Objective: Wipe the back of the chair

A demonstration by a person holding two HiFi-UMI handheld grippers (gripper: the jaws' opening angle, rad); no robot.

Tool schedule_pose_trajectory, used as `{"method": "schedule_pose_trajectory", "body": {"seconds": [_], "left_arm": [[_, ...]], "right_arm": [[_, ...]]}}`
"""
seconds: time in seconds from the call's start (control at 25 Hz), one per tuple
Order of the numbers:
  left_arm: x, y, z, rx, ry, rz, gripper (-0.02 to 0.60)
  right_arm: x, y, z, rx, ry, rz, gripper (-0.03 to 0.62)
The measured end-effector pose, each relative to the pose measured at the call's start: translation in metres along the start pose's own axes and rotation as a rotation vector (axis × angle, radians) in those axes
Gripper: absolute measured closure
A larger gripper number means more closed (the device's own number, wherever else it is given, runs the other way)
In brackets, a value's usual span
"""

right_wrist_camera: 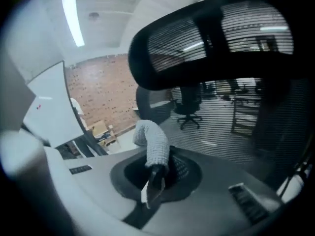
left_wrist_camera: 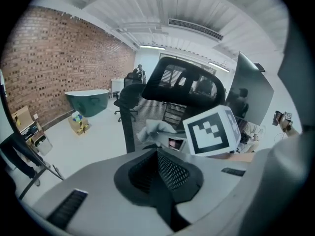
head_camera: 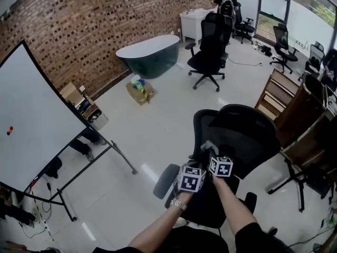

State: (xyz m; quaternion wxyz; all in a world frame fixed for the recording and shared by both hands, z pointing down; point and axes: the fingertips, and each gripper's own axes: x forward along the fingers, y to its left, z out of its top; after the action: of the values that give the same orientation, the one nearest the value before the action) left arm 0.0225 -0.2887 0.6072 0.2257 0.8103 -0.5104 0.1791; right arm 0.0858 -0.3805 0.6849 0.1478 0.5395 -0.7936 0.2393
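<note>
Head view: black mesh chair (head_camera: 247, 133) sits lower right of centre, its back toward the person. Both grippers are low centre, close tog. The left gripper (head_camera: 191, 171) is just left of the right gripper (head_camera: 212, 157), and the right one's marker cube (head_camera: 221, 166) faces up. A grey cloth (head_camera: 207, 146) pokes from the right gripper's tip at the left edge of the chair back (actual contact is hard to make out). A whiteboard (head_camera: 37, 115) fills the left side. A teal bathtub (head_camera: 149, 54) stands by the brick wall (head_camera: 105, 20), top centre.

Left gripper view: the left gripper (left_wrist_camera: 158, 157) has its jaws pressed together w/ nothing betw. them. Above them, mid-frame, are the cloth (left_wrist_camera: 155, 130) and the marker cube (left_wrist_camera: 212, 131). The chair's headrest (left_wrist_camera: 187, 85) is upper centre.

Right gripper view: the right gripper (right_wrist_camera: 156, 171) pinches the cloth (right_wrist_camera: 153, 141), which stands up from the jaws and curls over to the left. The headrest (right_wrist_camera: 216, 36) spans the upper right, w/ the mesh back (right_wrist_camera: 246, 112) below it at right.
</note>
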Motion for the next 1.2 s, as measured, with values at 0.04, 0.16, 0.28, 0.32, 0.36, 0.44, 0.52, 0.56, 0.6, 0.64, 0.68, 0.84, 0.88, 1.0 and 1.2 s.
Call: {"method": "schedule_pose_trajectory", "body": {"seconds": [0.04,0.16,0.28,0.32,0.36,0.44,0.52,0.56,0.6,0.64,0.68,0.84,0.88,1.0,1.2], "left_arm": [[-0.003,0.004,-0.001,-0.002,0.001,0.011,0.580],[-0.013,0.016,-0.006,-0.006,0.009,0.041,0.580],[-0.018,0.025,-0.013,-0.014,0.011,0.056,0.580],[-0.018,0.027,-0.014,-0.017,0.012,0.058,0.580],[-0.016,0.029,-0.014,-0.019,0.013,0.058,0.580],[-0.013,0.028,-0.013,-0.019,0.016,0.050,0.580],[-0.008,0.018,-0.011,-0.009,0.019,0.025,0.580],[-0.005,0.010,-0.009,-0.002,0.019,0.007,0.580],[-0.001,0.002,-0.007,0.005,0.019,-0.011,0.580],[0.003,-0.007,-0.006,0.013,0.020,-0.029,0.580],[0.006,-0.015,-0.004,0.022,0.020,-0.046,0.580],[0.016,-0.052,0.003,0.065,0.022,-0.110,0.580],[0.017,-0.060,0.004,0.075,0.021,-0.124,0.580],[0.022,-0.072,0.004,0.092,0.025,-0.149,0.580],[0.024,-0.084,0.010,0.106,0.019,-0.164,0.580]], "right_arm": [[0.012,0.014,0.009,-0.001,-0.002,0.028,0.572],[0.044,0.012,0.006,-0.004,0.078,-0.009,0.572],[0.051,-0.020,0.014,-0.005,0.096,-0.089,0.572],[0.047,-0.036,0.019,0.008,0.089,-0.121,0.572],[0.041,-0.054,0.022,0.023,0.084,-0.155,0.572],[0.023,-0.093,0.024,0.048,0.074,-0.227,0.572],[-0.003,-0.135,0.015,0.078,0.071,-0.304,0.572],[-0.019,-0.157,0.009,0.099,0.071,-0.343,0.572],[-0.036,-0.179,0.002,0.121,0.072,-0.385,0.572],[-0.054,-0.202,-0.005,0.144,0.076,-0.431,0.572],[-0.073,-0.224,-0.012,0.163,0.080,-0.482,0.572],[-0.147,-0.303,-0.034,0.215,0.093,-0.667,0.572],[-0.160,-0.317,-0.037,0.224,0.091,-0.688,0.572],[-0.179,-0.332,-0.041,0.264,0.052,-0.660,0.572],[-0.186,-0.297,-0.035,0.267,0.016,-0.583,0.572]]}}
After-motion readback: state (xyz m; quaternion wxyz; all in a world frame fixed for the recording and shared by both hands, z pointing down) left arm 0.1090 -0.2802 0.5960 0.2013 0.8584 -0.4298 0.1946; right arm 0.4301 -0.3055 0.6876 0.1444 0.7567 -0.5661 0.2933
